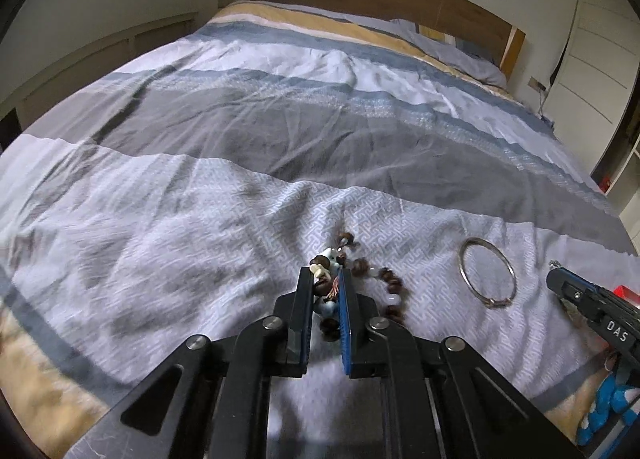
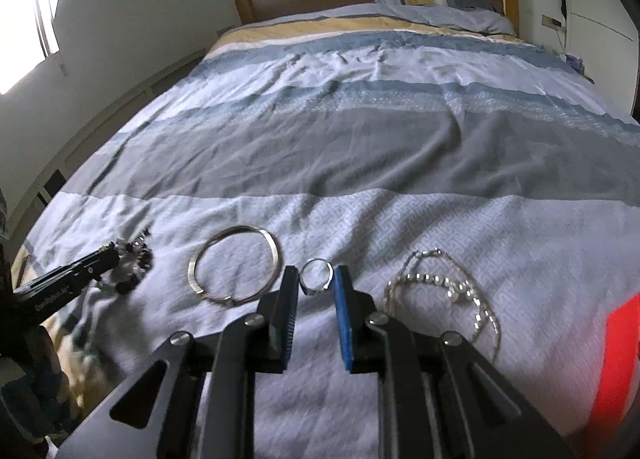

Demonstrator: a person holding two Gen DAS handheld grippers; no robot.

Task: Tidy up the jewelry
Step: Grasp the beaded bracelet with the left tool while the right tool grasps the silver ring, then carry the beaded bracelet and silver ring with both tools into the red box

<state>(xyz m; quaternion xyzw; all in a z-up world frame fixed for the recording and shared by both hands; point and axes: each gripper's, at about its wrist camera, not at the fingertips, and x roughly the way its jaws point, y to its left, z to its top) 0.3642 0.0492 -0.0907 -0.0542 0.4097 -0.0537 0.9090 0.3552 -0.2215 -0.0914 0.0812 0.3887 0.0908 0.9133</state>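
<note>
Small ring (image 2: pixel 316 275) and silver chain (image 2: pixel 444 287) only in right view

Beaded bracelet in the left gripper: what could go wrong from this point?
The left gripper pinches only part of the beaded bracelet; the rest trails on the wrinkled duvet, so a lift may let it slip or snag. The right gripper straddles the small ring lying flat on soft fabric; closing could pinch cloth or flick it away. The silver bangle lies close beside that finger and might get nudged.
</note>
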